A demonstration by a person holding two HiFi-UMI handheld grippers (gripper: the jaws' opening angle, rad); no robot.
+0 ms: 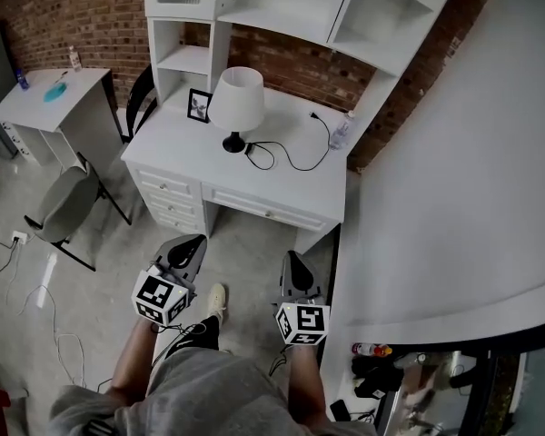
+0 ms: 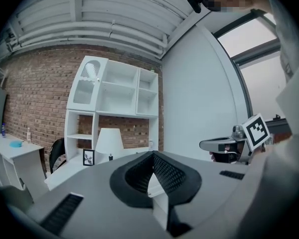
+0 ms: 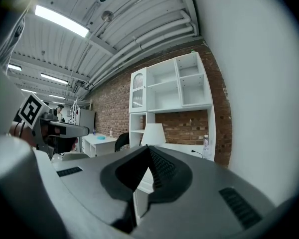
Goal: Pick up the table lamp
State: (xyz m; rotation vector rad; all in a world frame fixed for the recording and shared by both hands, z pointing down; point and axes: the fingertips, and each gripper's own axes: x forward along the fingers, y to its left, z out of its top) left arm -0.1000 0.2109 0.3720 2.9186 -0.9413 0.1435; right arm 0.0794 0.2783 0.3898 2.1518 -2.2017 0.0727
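Note:
The table lamp (image 1: 235,99), with a white shade and a small black base, stands on the white desk (image 1: 186,148) ahead of me. It also shows far off in the left gripper view as the lamp (image 2: 109,140) and in the right gripper view as the lamp (image 3: 153,133). My left gripper (image 1: 196,242) and right gripper (image 1: 291,258) hang side by side over the floor in front of the desk, well short of it. Both point toward the desk. The left gripper (image 2: 153,156) and right gripper (image 3: 148,150) are shut with nothing between their jaws.
A framed picture (image 1: 199,104) stands left of the lamp. A black cord (image 1: 291,159) loops to its right, near a water bottle (image 1: 341,133). A shelf unit (image 1: 254,7) rises behind. A grey chair (image 1: 64,203), a side table (image 1: 50,98) and floor cables are at left, a white wall (image 1: 454,171) at right.

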